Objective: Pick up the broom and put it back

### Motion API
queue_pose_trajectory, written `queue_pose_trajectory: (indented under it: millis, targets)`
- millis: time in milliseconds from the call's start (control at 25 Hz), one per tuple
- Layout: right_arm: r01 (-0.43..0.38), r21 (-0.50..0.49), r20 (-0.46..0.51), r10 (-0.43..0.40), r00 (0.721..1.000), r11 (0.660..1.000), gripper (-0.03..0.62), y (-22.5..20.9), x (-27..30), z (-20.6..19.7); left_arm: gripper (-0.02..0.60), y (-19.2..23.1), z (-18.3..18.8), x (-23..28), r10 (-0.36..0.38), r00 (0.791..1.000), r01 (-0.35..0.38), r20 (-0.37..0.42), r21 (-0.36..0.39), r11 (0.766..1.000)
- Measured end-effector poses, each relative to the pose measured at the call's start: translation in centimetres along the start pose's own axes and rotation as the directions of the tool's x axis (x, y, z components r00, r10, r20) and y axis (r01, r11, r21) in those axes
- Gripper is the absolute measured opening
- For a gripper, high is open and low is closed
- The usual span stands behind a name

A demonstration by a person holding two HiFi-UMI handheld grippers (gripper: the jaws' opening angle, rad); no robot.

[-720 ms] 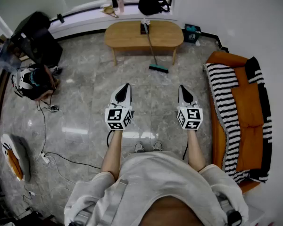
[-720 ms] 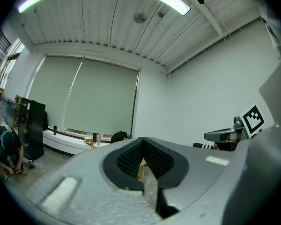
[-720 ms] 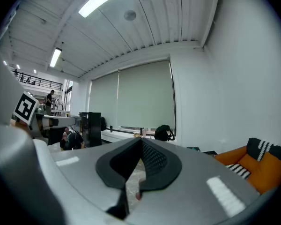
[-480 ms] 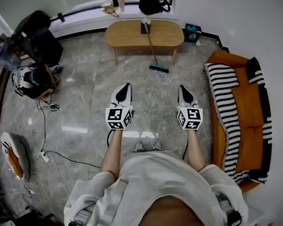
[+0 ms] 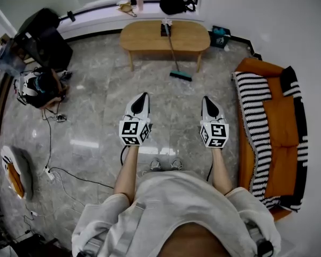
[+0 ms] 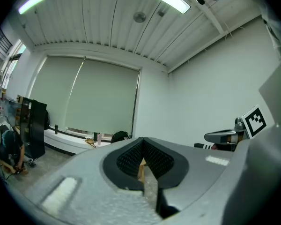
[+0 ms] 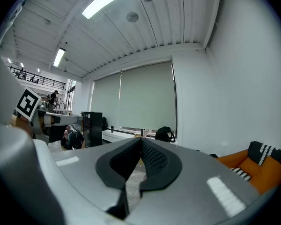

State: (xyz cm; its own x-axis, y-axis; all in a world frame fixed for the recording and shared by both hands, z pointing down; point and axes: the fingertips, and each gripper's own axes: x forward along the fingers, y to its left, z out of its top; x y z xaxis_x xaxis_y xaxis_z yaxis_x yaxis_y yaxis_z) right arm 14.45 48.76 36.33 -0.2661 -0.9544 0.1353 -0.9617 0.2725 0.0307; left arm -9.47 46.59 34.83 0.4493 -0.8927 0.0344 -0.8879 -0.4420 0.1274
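- Left gripper (image 5: 143, 97): held out in front of the person at the left, pointing level toward the far wall. In the left gripper view its jaws are pressed together, and nothing sits between them.
- Right gripper (image 5: 207, 99): held alongside the left one, at about the same reach, tipped slightly downward. In the right gripper view its jaws are likewise pressed together and empty.
- Marker cubes: one sits at the rear of each gripper, just ahead of the person's forearms.
- Broom (image 5: 173, 51): stands well ahead of both grippers and touches neither. Its green head rests on the floor (image 5: 96, 116) just in front of the wooden table (image 5: 144, 36). Its handle slants up and away, leaning on the table's near edge, with its top end over the table top.
- Wooden table: oval, set against the far wall below a white ledge. A black bag (image 5: 176, 1) lies on that ledge.
- Sofa (image 5: 281, 111): orange, with a black-and-white striped cover, standing along the right wall, well apart from the broom.
- Floor: grey marbled tile. Cables trail across it at the left, near a crouching person (image 5: 37, 87) and a black cabinet (image 5: 43, 39).
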Motion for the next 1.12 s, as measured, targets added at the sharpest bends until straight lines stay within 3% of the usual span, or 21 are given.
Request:
queue_pose_trajectory:
  millis: [560,880,1120]
  targets:
    - [-0.042,-0.044,-0.015,0.041,0.999,0.998,0.003,-3.7,0.7,-1.2,0.005,-4.4,-1.7,2.6,0.011,1.0,-0.011,-0.016,-0.003,1.0]
    - [-0.053,-0.034,-0.024,0.052,0.998,0.998,0.003,-4.4,4.5,-1.5,0.005,-2.2,-2.4,5.6,0.016,1.0,-0.017,-0.022,-0.017,1.0]
    - [-0.05,-0.035,-0.032,0.049,0.998,0.998,0.003,-5.0,10.5,-1.8,0.005,1.4,-3.4,10.8,0.008,1.0,-0.009,-0.029,-0.037,0.999]
